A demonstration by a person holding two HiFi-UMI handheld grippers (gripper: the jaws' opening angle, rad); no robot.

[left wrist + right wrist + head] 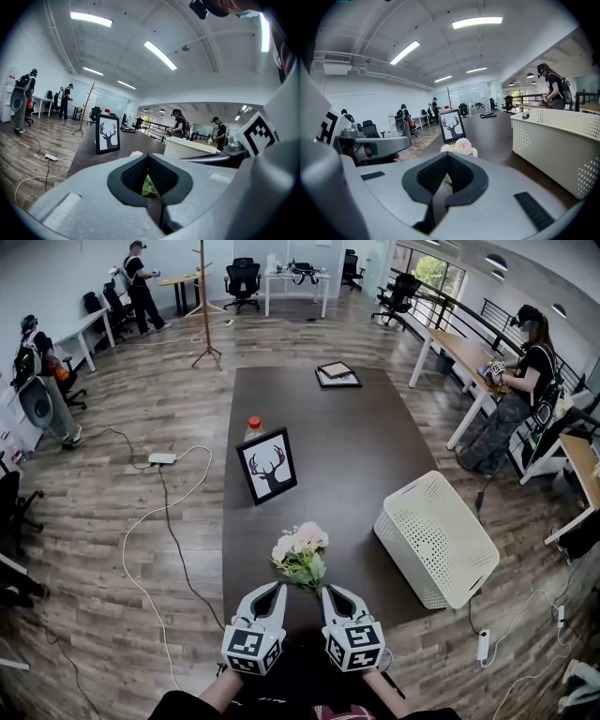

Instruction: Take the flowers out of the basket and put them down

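Note:
A small bouquet of pink and white flowers (pixel 300 546) with green leaves lies on the dark table (pixel 356 456) near its front edge. It is outside the white perforated basket (pixel 436 540), which stands to its right. My left gripper (pixel 278 586) and right gripper (pixel 327 588) sit side by side just behind the stems, both with fingertips together. In the right gripper view the flowers (pixel 461 146) rise just past the shut tips (pixel 447 154). In the left gripper view a green leaf (pixel 147 186) shows through the hollow below the shut tips (pixel 147 155). Nothing visibly sits between either pair of pads.
A black-framed antler picture (pixel 267 465) stands mid-table with a red-capped bottle (pixel 253 425) behind it. Another flat frame (pixel 337 375) lies at the far end. Cables and a power strip (pixel 161 458) run across the floor on the left. People stand around the room's desks.

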